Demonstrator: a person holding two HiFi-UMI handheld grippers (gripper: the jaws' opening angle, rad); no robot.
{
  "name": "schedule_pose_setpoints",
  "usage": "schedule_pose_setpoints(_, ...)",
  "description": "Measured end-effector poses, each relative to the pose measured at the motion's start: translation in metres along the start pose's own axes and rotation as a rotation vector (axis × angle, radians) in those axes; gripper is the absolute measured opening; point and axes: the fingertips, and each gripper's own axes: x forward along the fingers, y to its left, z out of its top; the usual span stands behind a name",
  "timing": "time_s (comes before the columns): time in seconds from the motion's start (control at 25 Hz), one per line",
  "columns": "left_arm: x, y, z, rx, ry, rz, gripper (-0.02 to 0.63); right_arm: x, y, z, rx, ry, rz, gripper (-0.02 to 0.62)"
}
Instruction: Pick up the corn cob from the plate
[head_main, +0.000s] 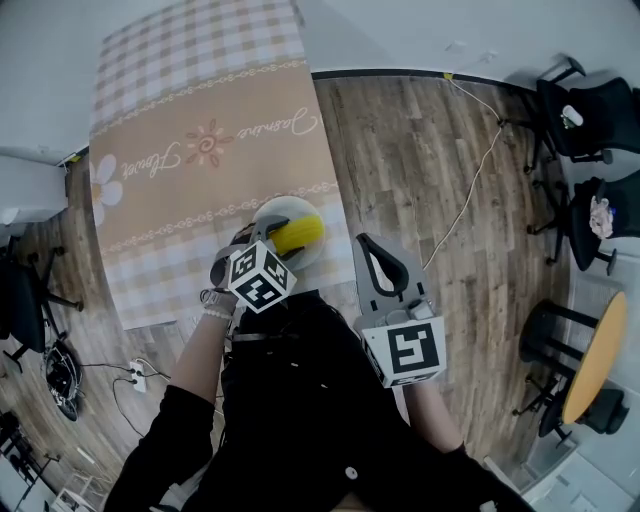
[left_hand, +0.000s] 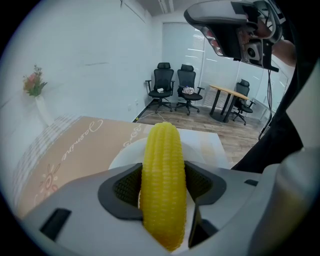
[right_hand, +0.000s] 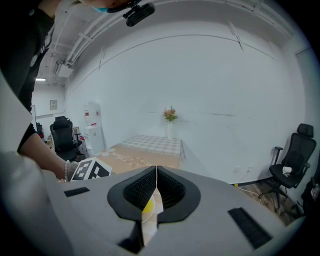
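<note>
A yellow corn cob (head_main: 299, 235) lies over the right part of a white plate (head_main: 287, 205) near the table's front edge. My left gripper (head_main: 275, 238) is shut on the corn cob (left_hand: 162, 150), which stands lengthwise between the black pads (left_hand: 125, 187) with the plate (left_hand: 126, 151) just beneath. I cannot tell whether the cob still touches the plate. My right gripper (head_main: 364, 243) hangs off the table's right side above the floor, jaws shut with nothing between them. In its own view the right gripper (right_hand: 156, 172) shows pads pressed together.
A beige and checked tablecloth (head_main: 200, 150) covers the table. A vase with flowers (right_hand: 170, 120) stands at its far end. Black office chairs (head_main: 585, 120) and a round wooden table (head_main: 595, 355) stand to the right. A cable (head_main: 470, 190) trails across the wood floor.
</note>
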Motion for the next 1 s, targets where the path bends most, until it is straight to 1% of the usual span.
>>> schedule_pose_setpoints(0.16,-0.005,0.003,0.001,-0.031,-0.015,0.018,0.264,0.0,0.004,0.002,-0.001,-0.004,-0.001,0.041)
schedule_pose_setpoints(0.52,-0.037,0.013,0.009,-0.145,-0.115,0.055,0.264,-0.001,0.02,0.009,-0.014,-0.025,0.008,0.041)
schedule_pose_setpoints(0.84,-0.073,0.015,0.014,-0.159,-0.177,0.109,0.264,-0.004,0.034,0.021,-0.047,-0.053,0.021,0.041)
schedule_pose_setpoints(1.0,-0.092,0.017,0.018,-0.174,-0.21,0.142,0.264,-0.005,0.038,0.028,-0.052,-0.088,0.021,0.041)
